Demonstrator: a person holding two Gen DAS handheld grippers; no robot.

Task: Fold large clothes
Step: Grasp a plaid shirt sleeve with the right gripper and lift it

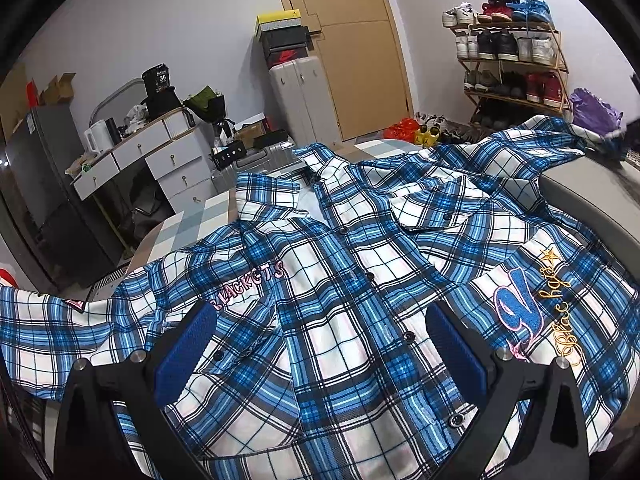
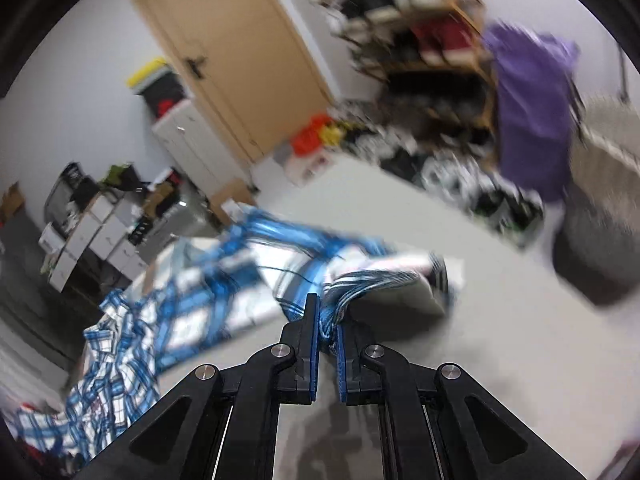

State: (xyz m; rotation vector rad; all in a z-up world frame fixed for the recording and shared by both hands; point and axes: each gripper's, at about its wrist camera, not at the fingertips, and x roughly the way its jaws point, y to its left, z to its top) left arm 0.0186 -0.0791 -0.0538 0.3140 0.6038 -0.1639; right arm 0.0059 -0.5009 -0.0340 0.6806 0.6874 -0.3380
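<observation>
Right tool (image 2: 327, 330) clamps plaid shirt (image 2: 224, 276) sleeve; left tool (image 1: 320, 344) hovers agape above.

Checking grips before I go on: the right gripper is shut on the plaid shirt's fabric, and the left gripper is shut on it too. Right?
Not quite. The left gripper is open, its blue pads spread wide above the plaid shirt, as the left wrist view shows. The right gripper is indeed shut on the shirt's fabric, seen in the right wrist view.

The shirt (image 1: 344, 280) lies spread on the tabletop (image 1: 580, 192), collar toward the far edge. Behind it stands the door (image 1: 352, 48), with the drawer unit (image 1: 152, 160) to the left and the shoe rack (image 1: 516, 56) to the right.
</observation>
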